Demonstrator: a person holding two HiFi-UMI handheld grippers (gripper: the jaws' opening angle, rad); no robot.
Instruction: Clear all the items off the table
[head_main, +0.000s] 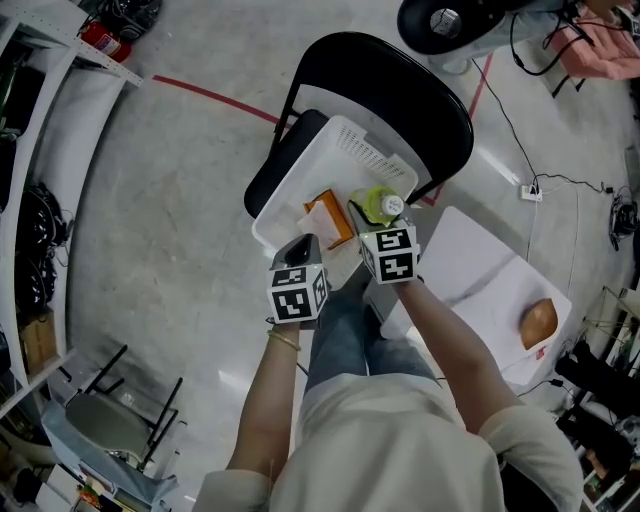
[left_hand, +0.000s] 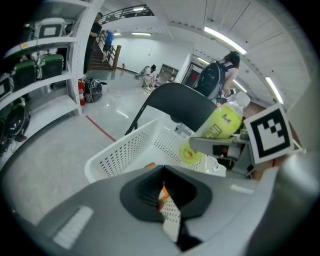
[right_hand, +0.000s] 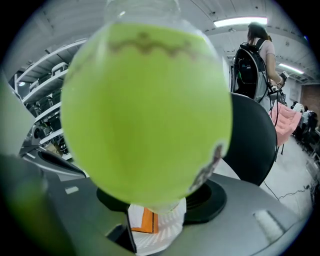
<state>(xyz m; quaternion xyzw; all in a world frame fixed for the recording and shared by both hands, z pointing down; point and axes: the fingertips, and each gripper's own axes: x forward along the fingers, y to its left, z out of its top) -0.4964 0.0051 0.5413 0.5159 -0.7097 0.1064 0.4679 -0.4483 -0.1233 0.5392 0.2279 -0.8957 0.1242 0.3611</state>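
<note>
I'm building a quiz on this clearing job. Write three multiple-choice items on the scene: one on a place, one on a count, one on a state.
1. The basket sits on: A the floor; B a chair; C a shelf.
2. Items showing on the table: A one; B two; C four.
3. The right gripper is: A open, empty; B shut on the bottle; C out of view.
1 B: its base rests on the black seat. 2 A: only a bun lies there. 3 B: the green bottle fills its jaws.
</note>
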